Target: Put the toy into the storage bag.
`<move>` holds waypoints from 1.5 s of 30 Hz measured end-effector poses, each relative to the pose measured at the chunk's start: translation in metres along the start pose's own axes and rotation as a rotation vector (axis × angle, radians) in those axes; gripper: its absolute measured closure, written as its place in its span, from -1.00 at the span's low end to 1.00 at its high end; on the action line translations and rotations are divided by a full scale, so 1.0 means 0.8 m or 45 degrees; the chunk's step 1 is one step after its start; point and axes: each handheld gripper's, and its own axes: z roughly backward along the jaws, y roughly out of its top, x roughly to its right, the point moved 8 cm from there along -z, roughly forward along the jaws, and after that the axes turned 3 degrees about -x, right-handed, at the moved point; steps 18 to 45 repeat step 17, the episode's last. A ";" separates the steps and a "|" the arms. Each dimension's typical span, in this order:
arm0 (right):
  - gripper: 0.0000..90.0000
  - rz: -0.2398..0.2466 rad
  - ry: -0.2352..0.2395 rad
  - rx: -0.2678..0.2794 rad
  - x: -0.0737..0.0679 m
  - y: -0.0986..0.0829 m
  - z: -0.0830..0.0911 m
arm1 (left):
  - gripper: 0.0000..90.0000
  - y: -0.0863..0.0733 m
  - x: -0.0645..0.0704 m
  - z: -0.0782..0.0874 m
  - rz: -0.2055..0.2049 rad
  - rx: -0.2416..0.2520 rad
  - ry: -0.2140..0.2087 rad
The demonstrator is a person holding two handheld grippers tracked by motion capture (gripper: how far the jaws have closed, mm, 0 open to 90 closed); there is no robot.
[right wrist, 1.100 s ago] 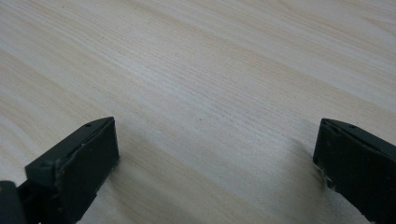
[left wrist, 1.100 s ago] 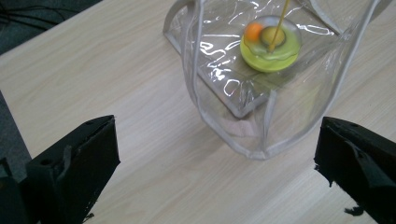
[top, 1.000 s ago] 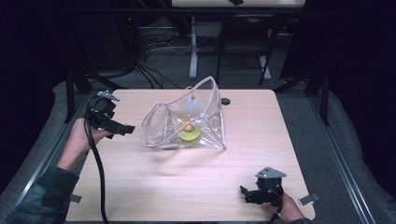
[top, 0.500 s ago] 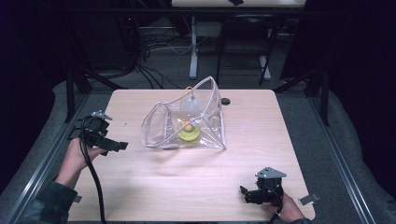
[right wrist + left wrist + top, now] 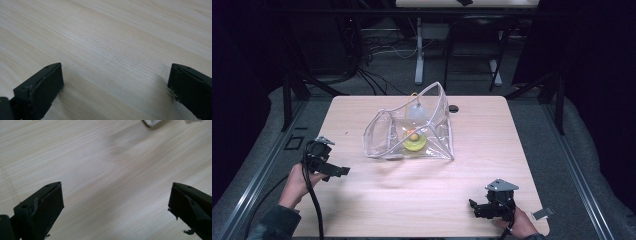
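A clear plastic bag [image 5: 412, 127] stands open in the middle of the wooden table [image 5: 472, 130]. Inside it lie a yellow-green round thing [image 5: 414, 143] with a small orange ball [image 5: 414, 136] on it, and a pale rounded object [image 5: 416, 112] behind. My left gripper [image 5: 337, 171] is at the table's left edge, left of the bag, open with nothing between its jaws [image 5: 116, 207]. My right gripper [image 5: 473, 206] rests near the front right corner, open and empty, jaws wide over bare wood [image 5: 115, 87].
A small dark round spot [image 5: 454, 108] sits at the table's far edge behind the bag. A grey tab [image 5: 542, 214] lies at the front right corner. A corner of something pale [image 5: 152, 122] shows at the top of the left gripper view. Cables and stands crowd the floor beyond.
My left gripper has moved down toward the near left edge of the table, away from the bag. The right gripper has stayed put.
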 end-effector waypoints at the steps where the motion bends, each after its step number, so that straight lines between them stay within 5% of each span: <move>1: -1.00 0.001 0.002 -0.001 0.000 0.000 0.000 | -1.00 -0.002 0.000 -0.002 0.006 -0.003 0.000; 6: -1.00 0.001 0.002 -0.002 0.000 0.000 0.000 | -1.00 -0.008 0.009 -0.012 -0.016 0.059 -0.057; 17: -1.00 0.001 0.002 -0.001 0.000 0.000 0.000 | -1.00 -0.028 0.007 -0.041 -0.027 0.069 -0.010; 45: -1.00 0.001 0.002 -0.001 0.000 0.000 0.000 | -1.00 -0.028 0.007 -0.041 -0.027 0.069 -0.010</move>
